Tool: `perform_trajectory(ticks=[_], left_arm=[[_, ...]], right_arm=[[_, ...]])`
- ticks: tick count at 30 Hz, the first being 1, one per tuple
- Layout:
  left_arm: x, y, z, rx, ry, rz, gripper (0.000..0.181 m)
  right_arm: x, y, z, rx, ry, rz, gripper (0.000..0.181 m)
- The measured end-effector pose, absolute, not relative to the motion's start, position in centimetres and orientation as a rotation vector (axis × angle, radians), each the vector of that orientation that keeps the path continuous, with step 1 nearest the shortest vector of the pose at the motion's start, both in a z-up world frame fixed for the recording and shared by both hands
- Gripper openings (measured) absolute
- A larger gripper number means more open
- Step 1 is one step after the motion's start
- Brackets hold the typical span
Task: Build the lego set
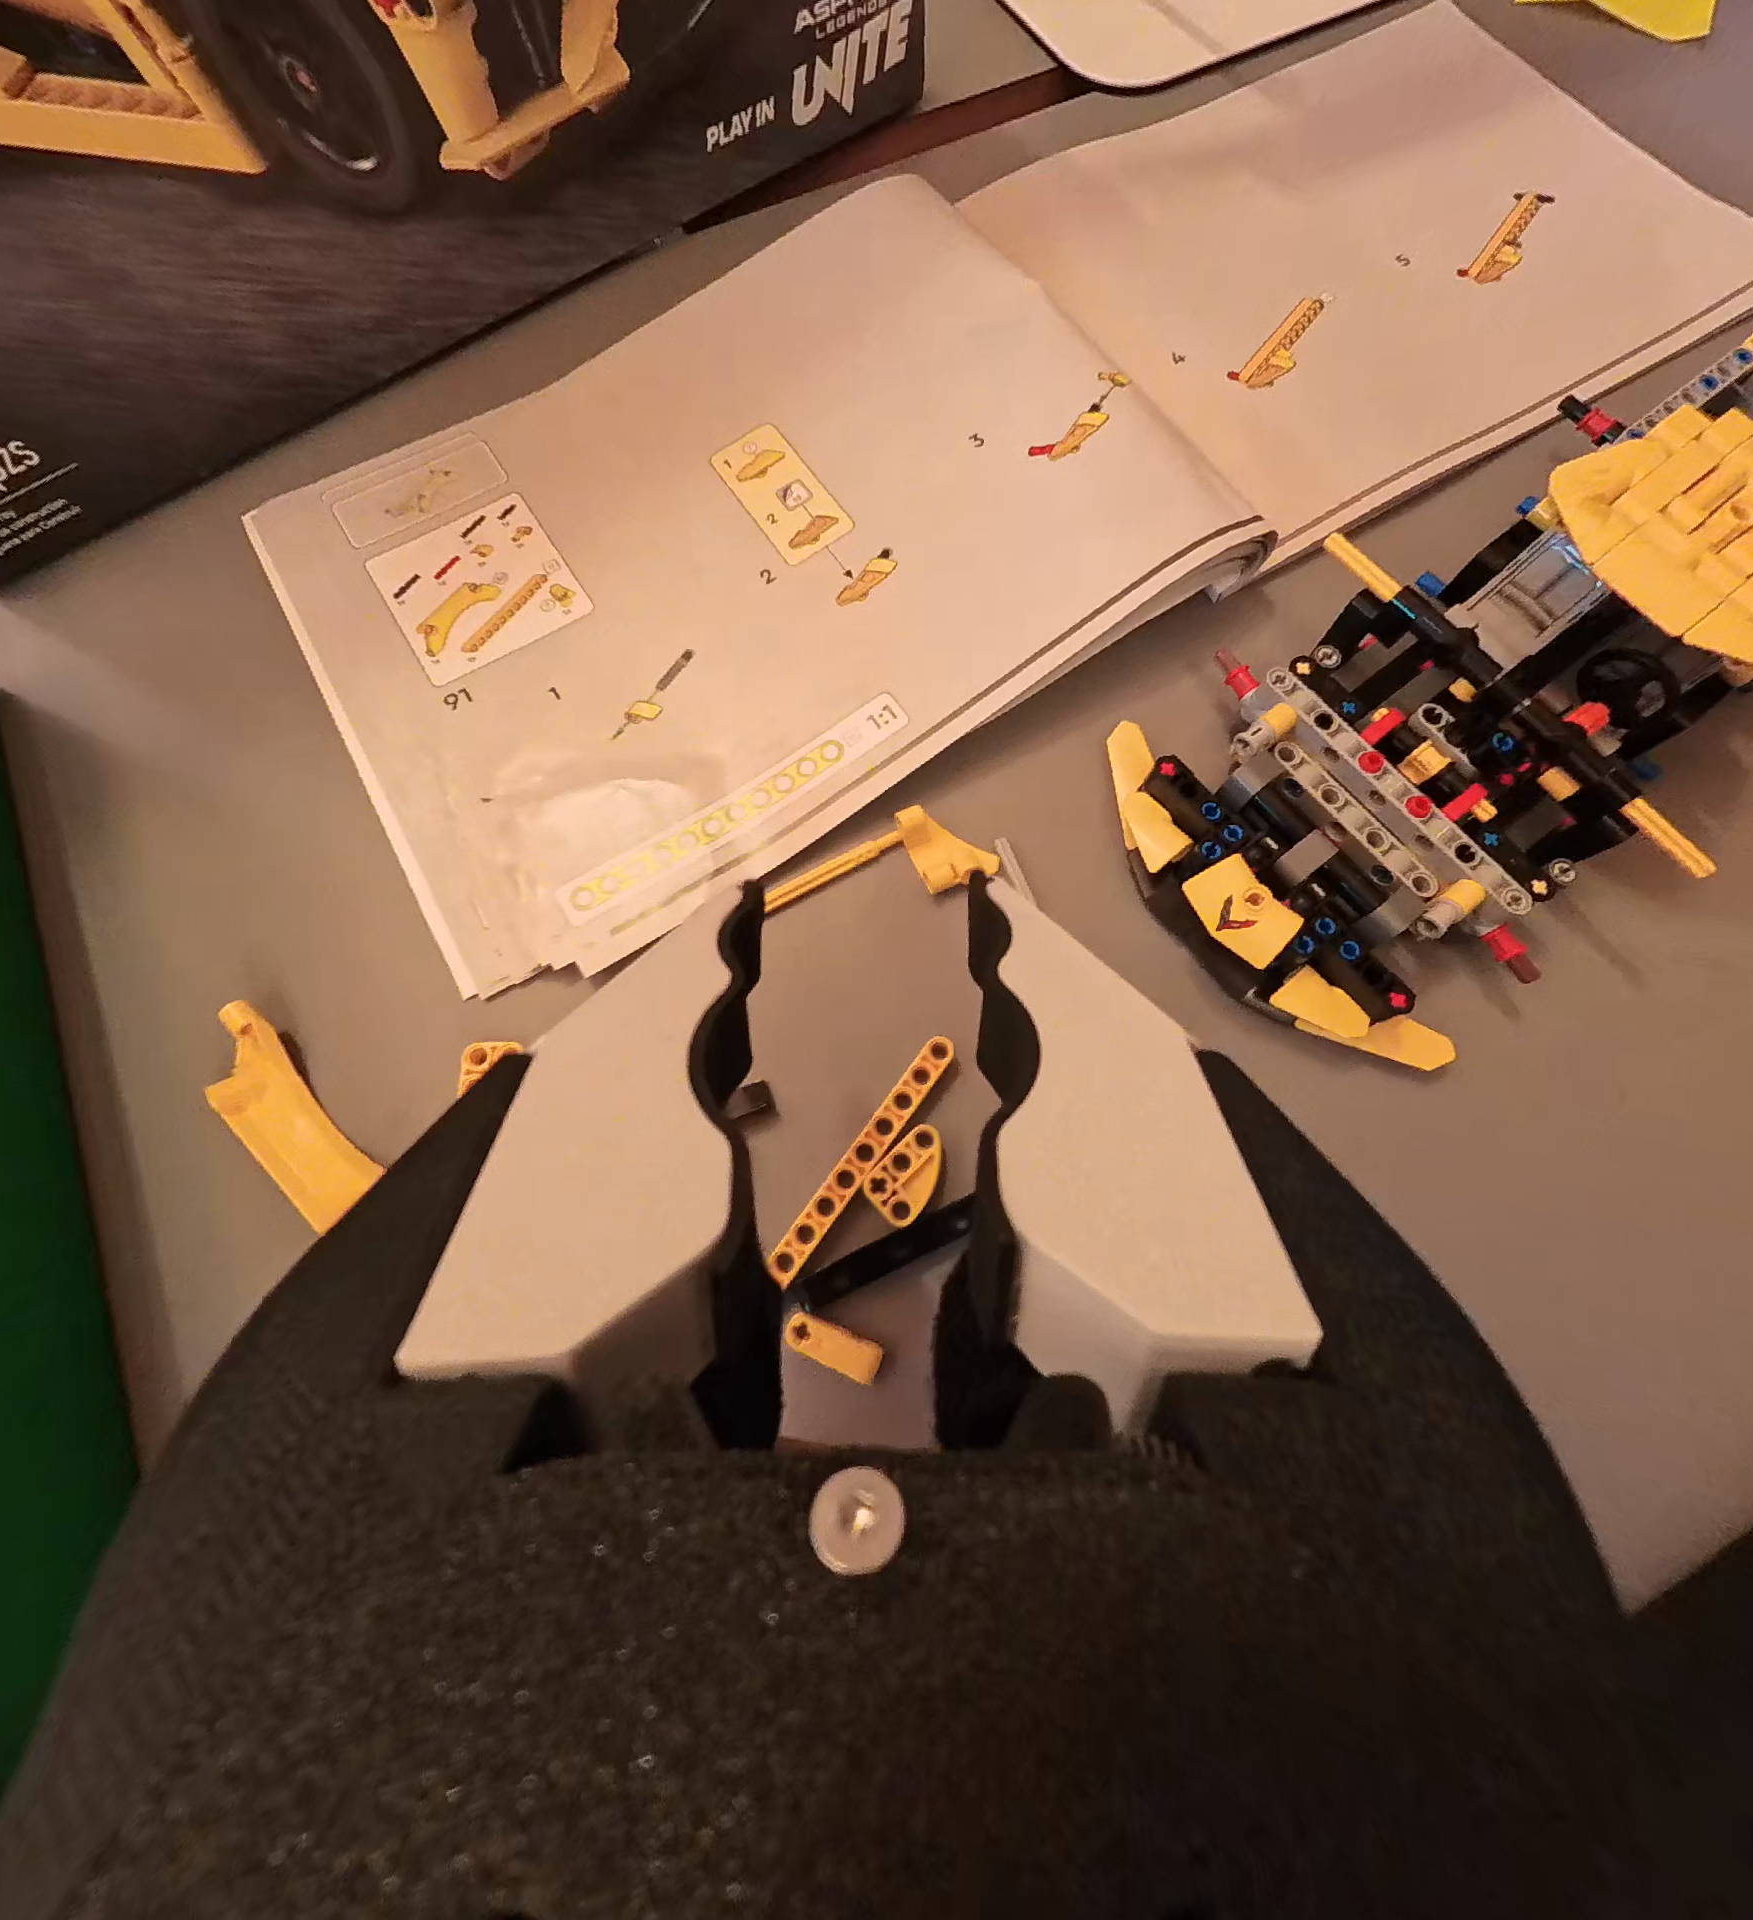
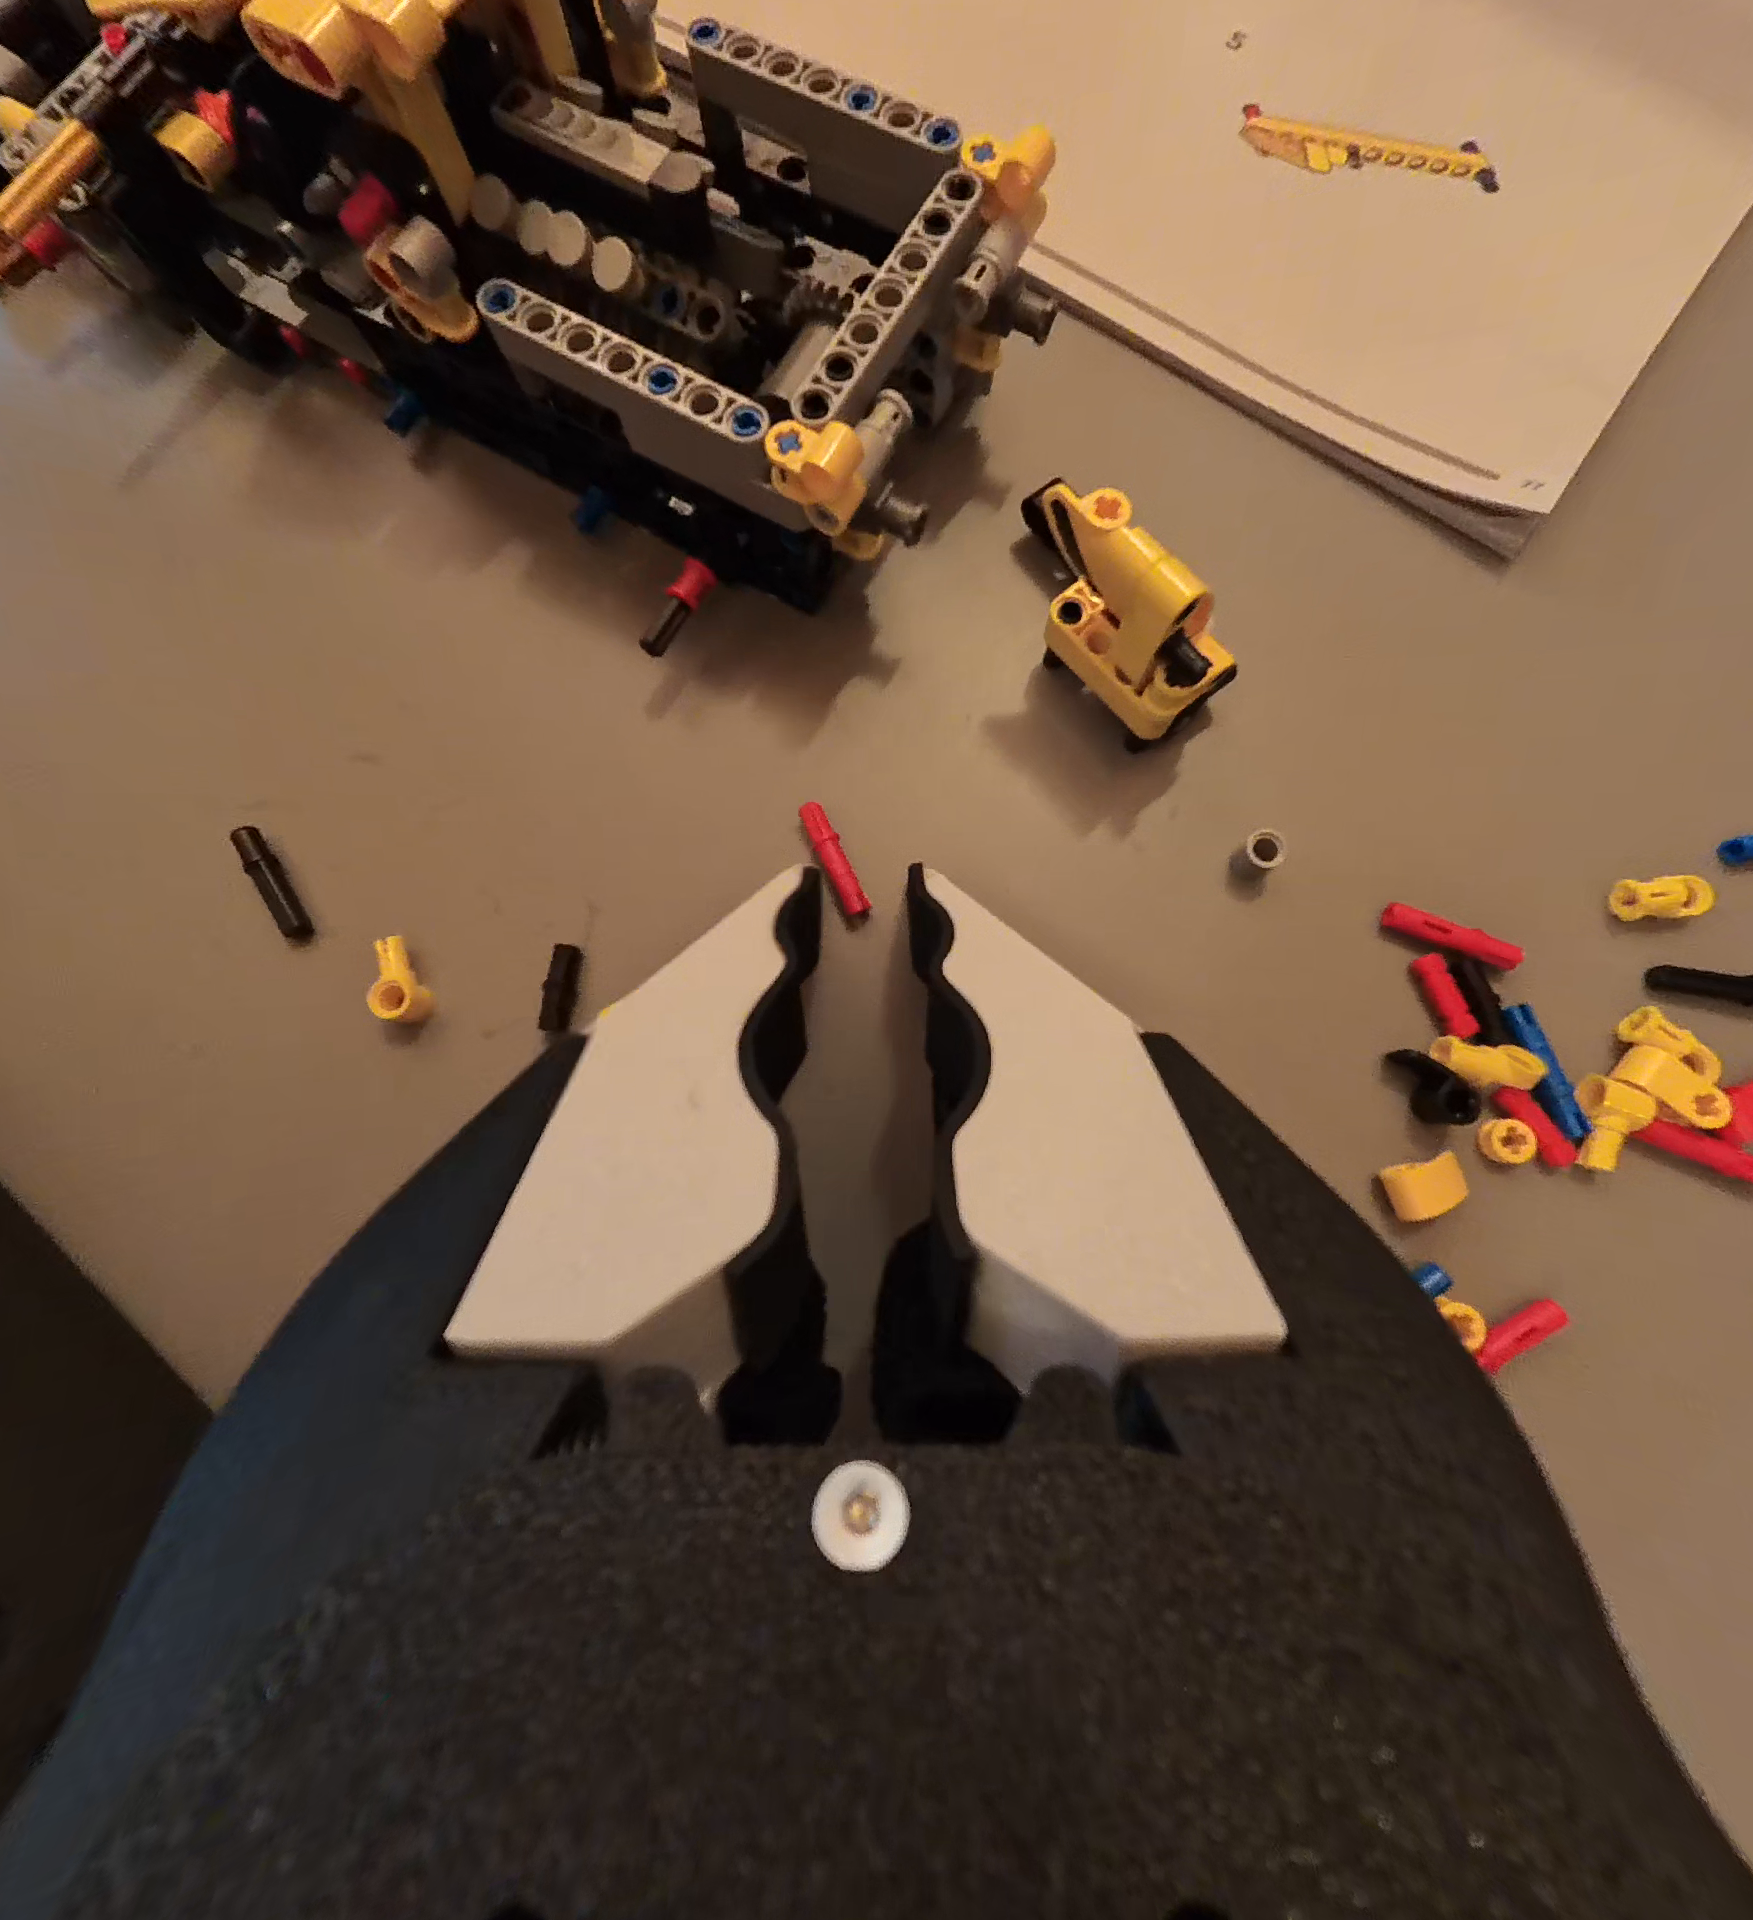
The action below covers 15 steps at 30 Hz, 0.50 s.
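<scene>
right gripper (image 2: 859, 883) part-open, empty | red pin (image 2: 834, 858) just ahead between tips, long axis roughly along fingers | left gripper (image 1: 859, 894) open, empty

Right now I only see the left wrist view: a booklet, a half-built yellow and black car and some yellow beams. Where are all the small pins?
Observer: In the right wrist view a pile of red, blue, black and yellow pins lies on the table to the right of the right gripper.
Operator: Is that gripper holding one?
Observer: No, it is open; a single red pin lies on the table at its fingertips.
Operator: Anything else built over there?
Observer: Yes, a small yellow sub-assembly stands beside the car's grey frame.
</scene>
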<state>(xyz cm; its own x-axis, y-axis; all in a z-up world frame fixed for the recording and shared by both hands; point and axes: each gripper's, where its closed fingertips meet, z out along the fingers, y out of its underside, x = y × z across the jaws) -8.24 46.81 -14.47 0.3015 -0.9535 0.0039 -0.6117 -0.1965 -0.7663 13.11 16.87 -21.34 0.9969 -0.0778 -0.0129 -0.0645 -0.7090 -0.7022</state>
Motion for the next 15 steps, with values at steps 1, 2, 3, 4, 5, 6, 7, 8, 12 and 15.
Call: perform_trajectory(ticks=[1,2,3,4,5,6,7,8,12,15], left_arm=[[-8.3,46.9,-14.5,-1.904,1.391,-0.652,0.040],[-8.4,46.9,-14.4,-1.904,1.389,-0.653,0.040],[-8.5,46.9,-14.4,-1.903,1.384,-0.656,0.040],[-8.5,46.9,-14.3,-1.902,1.380,-0.660,0.039],[-8.5,46.9,-14.2,-1.900,1.375,-0.665,0.039],[-8.5,46.8,-14.2,-1.899,1.372,-0.671,0.039],[-8.5,46.8,-14.1,-1.900,1.370,-0.676,0.040],[-8.5,46.7,-14.1,-1.900,1.370,-0.679,0.040],[-8.3,46.3,-13.8,-1.883,1.387,-0.667,0.040],[-8.4,46.1,-13.3,-1.869,1.392,-0.654,0.039]], right_arm=[[13.3,16.8,-21.4,-2.363,0.088,-0.050,0.012],[13.5,16.8,-21.4,-2.365,0.077,-0.085,0.008],[13.6,16.7,-21.4,-2.366,0.062,-0.112,0.006],[13.6,16.7,-21.4,-2.368,0.051,-0.126,0.005],[13.5,16.7,-21.4,-2.372,0.045,-0.134,0.005],[13.5,16.6,-21.4,-2.378,0.042,-0.139,0.004],[13.5,16.5,-21.4,-2.382,0.041,-0.142,0.004],[13.5,16.4,-21.4,-2.386,0.039,-0.145,0.004],[13.7,15.9,-20.2,-2.353,0.039,-0.166,0.004],[13.1,15.3,-19.0,-2.334,0.019,-0.105,0.004]])
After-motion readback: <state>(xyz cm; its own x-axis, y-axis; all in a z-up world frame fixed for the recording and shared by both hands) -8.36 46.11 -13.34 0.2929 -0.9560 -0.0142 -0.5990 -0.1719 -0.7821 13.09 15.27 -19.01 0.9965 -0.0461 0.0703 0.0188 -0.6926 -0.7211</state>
